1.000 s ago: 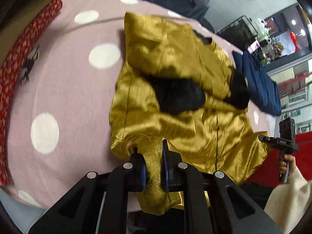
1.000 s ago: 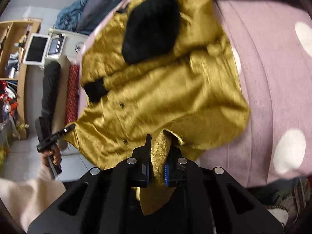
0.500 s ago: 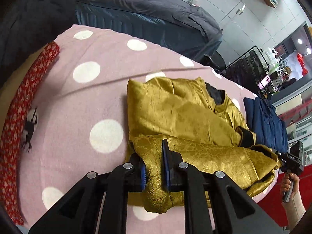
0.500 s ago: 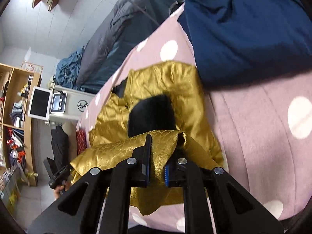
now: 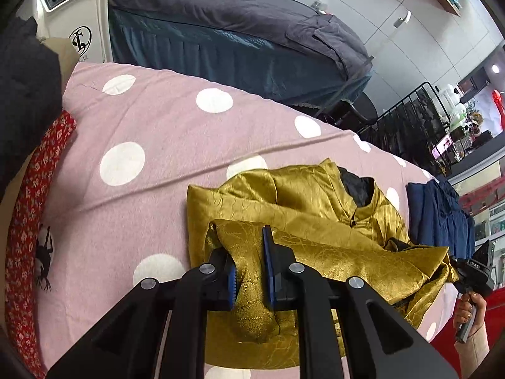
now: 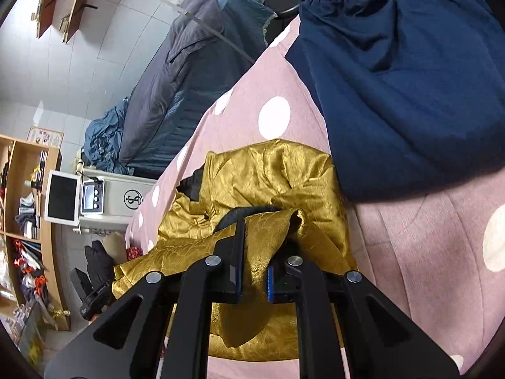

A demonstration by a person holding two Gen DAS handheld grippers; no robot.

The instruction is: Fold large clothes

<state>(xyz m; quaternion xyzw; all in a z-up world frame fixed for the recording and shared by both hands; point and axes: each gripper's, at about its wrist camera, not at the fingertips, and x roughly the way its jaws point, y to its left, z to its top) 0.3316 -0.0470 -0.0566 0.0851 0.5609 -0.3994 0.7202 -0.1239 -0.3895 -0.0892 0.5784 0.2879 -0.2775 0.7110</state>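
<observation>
A shiny gold jacket point(image 5: 303, 202) with black lining lies on a pink blanket with white dots point(image 5: 132, 132). My left gripper point(image 5: 249, 252) is shut on one corner of the jacket's hem, which is doubled over toward the collar. In the right wrist view the gold jacket point(image 6: 271, 173) shows its black-lined collar at the left, and my right gripper point(image 6: 255, 249) is shut on the other hem corner. The lifted hem stretches between both grippers above the jacket's body. The other gripper point(image 5: 473, 271), held in a hand, shows at the right edge of the left wrist view.
A folded navy garment point(image 6: 394, 79) lies on the pink blanket point(image 6: 426, 237) right beside the jacket. A red patterned cloth point(image 5: 28, 208) runs along the blanket's left edge. Behind stand a dark bed point(image 5: 227, 34), a white machine point(image 5: 75, 15), a black rack point(image 5: 410, 120) and wooden shelves point(image 6: 22, 221).
Both grippers carried the hem forward over the jacket toward its collar, folding the lower half onto the upper. The black lining patches seen earlier are now covered. The views tilted up toward the room.
</observation>
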